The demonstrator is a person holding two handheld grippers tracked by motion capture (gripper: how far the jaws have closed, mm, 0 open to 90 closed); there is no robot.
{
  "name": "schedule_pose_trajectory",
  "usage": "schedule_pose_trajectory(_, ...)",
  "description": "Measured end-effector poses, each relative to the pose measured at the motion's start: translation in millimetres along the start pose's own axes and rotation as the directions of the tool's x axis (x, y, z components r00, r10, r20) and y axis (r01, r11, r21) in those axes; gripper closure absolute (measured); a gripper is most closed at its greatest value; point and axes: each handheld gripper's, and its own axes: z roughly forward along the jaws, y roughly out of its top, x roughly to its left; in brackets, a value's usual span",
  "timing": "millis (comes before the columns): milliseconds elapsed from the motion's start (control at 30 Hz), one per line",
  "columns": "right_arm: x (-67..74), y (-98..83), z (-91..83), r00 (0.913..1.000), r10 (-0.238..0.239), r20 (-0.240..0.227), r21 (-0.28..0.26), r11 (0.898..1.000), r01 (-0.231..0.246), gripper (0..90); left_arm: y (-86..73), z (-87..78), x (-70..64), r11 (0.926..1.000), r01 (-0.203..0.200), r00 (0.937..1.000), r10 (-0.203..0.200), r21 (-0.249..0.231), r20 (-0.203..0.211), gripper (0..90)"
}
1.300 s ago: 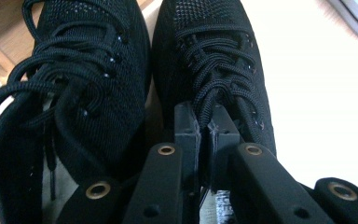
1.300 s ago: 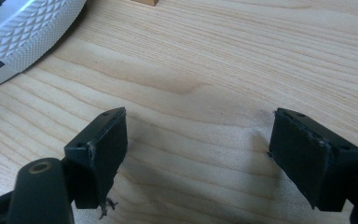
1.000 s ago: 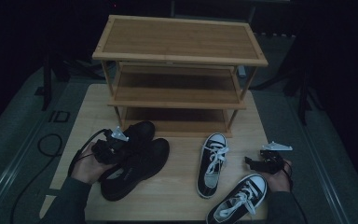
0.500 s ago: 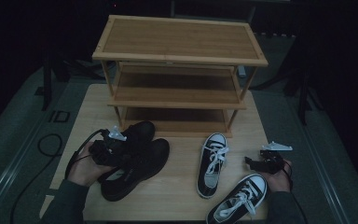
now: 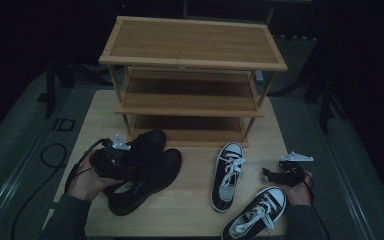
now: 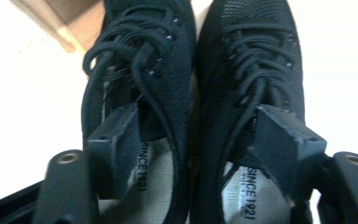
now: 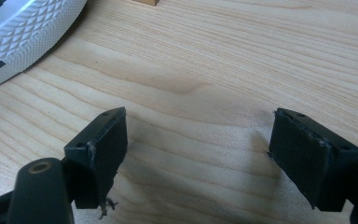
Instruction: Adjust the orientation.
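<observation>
Pair of black shoes [image 5: 142, 172]: knit uppers, black laces, pale insoles printed "SINCE 1921". Both stand upright on their soles, side by side and touching, on the left near part of the wooden table [image 5: 195, 210]. Toes point far and slightly right, toward the foot of the shoe rack [image 5: 192, 75]; heels face the near left. The farther shoe [image 6: 137, 70] lies close to the rack's lowest shelf; the nearer shoe [image 6: 256, 74] sits just beside it. Laces tied, openings facing up.
</observation>
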Motion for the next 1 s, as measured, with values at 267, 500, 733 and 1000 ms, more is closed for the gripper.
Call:
schedule_pose_trajectory(267,0.0,0.0,0.0,1.0000,0.000,0.000,0.000,1.000,0.000,18.9,-5.7,13.4,8.8,0.9994,0.016,0.9985,-0.018,0.031,0.052,37.7)
schedule_pose_trajectory(500,0.0,0.0,0.0,1.0000,0.000,0.000,0.000,1.000,0.000,18.9,-2.7,24.4,14.2,0.9977,0.020,0.9941,-0.027,0.064,0.105,45.9)
schedule_pose_trajectory(733,0.0,0.0,0.0,1.0000,0.000,0.000,0.000,1.000,0.000,18.9,3.2,32.3,15.3,0.9950,0.003,0.9921,-0.015,0.100,0.124,49.0)
schedule_pose_trajectory(1000,-0.1,0.0,0.0,1.0000,0.000,0.000,0.000,1.000,0.000,18.9,6.5,40.9,14.4,0.9908,-0.016,0.9903,-0.003,0.134,0.139,65.8)
